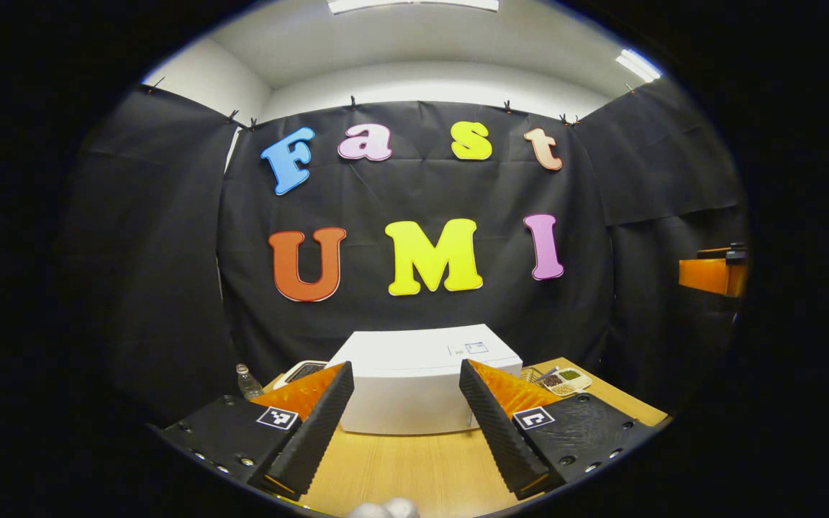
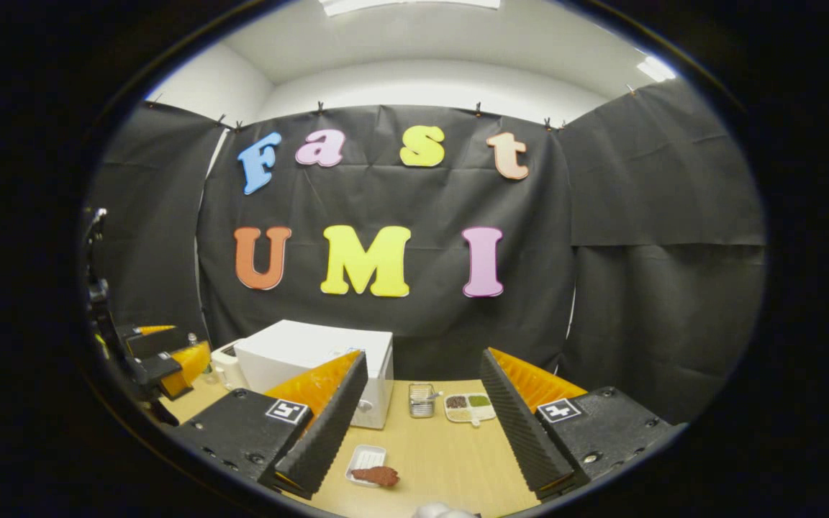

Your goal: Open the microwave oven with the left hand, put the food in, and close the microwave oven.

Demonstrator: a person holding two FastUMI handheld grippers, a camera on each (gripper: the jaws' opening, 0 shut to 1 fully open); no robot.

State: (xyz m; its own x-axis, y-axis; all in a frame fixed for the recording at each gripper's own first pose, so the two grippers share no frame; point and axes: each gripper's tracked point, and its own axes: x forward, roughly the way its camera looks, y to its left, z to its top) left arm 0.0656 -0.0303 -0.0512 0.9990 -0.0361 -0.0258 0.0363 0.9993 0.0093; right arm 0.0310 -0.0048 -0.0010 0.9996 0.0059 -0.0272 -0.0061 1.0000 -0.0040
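Note:
A white microwave oven (image 1: 414,381) stands on the wooden table, straight ahead of my left gripper (image 1: 406,368), whose fingers are spread open with nothing between them and well short of it. Its door looks closed. In the right gripper view the microwave (image 2: 314,352) stands left of centre. A brown piece of food (image 2: 377,475) lies at the edge of a small white tray (image 2: 364,457) on the table, just below and between the fingers of my right gripper (image 2: 423,356), which is open and holds nothing. The left gripper (image 2: 162,356) also appears at the far left.
A wire cup (image 2: 422,400) and a sectioned dish of grains (image 2: 470,407) stand right of the microwave. A clear bottle (image 1: 247,381) and a white device (image 1: 301,372) stand to its left. The wooden table (image 1: 414,467) has bare room in front.

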